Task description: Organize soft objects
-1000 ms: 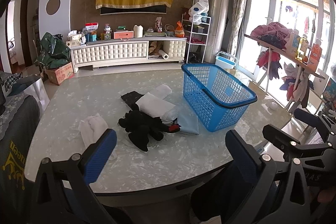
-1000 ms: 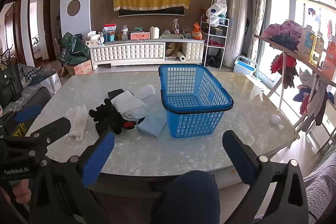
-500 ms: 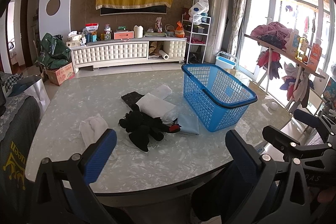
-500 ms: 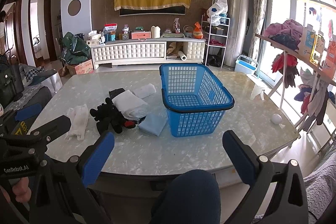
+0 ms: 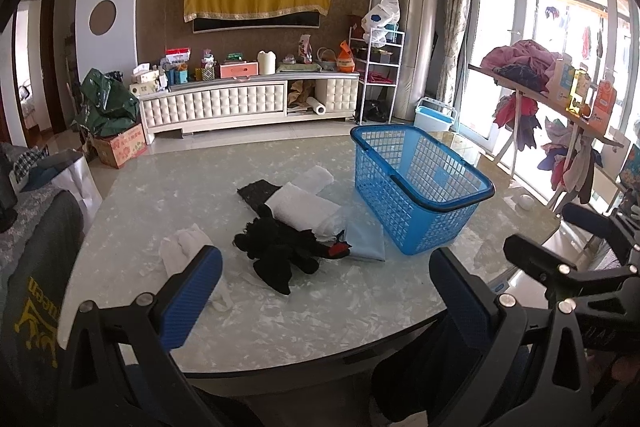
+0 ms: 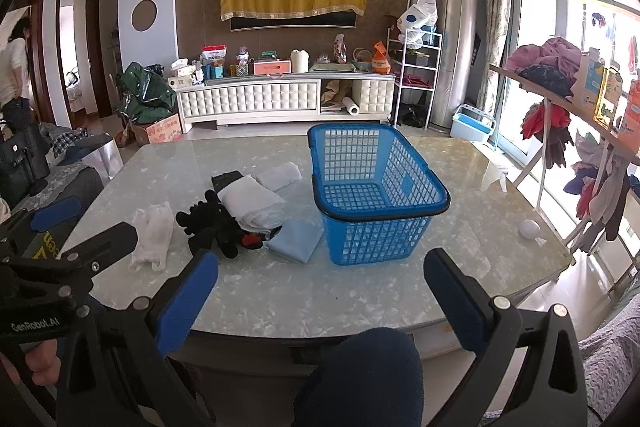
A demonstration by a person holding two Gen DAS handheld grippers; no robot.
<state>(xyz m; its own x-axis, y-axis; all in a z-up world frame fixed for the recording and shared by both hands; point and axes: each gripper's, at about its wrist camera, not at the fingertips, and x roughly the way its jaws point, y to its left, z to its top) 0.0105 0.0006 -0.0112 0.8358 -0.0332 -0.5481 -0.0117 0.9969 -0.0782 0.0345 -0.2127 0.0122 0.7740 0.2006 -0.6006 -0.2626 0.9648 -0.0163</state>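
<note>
**Both hand-held grippers spread and empty before the worktop**

The left hand-held gripper [image 5: 324, 291] hangs at the near edge of the worktop [image 5: 280, 327], its two blue fingers spread wide, with nothing between them. The right hand-held gripper [image 6: 320, 291] is also at the near edge, its fingers spread wide in the same way and holding nothing. Each one shows at the side of the other camera's picture.

The soft objects lie together in the middle of the worktop, just left of the blue basket [image 6: 376, 195]. A black plush toy [image 5: 280, 251] with a small red part lies nearest. Behind it, touching it, is a folded white cloth [image 5: 304, 207], and further back a second small white cloth [image 5: 314, 179] and a dark cloth [image 5: 256, 193]. A light blue cloth [image 6: 296, 239] lies flat, just beside the near left corner of the basket. A crumpled white cloth [image 6: 154, 231] lies apart, to the left of the pile.

The basket stands upright and I see nothing inside it. A small white ball [image 6: 529, 228] rests on the right side of the worktop, well apart from the basket.
</note>
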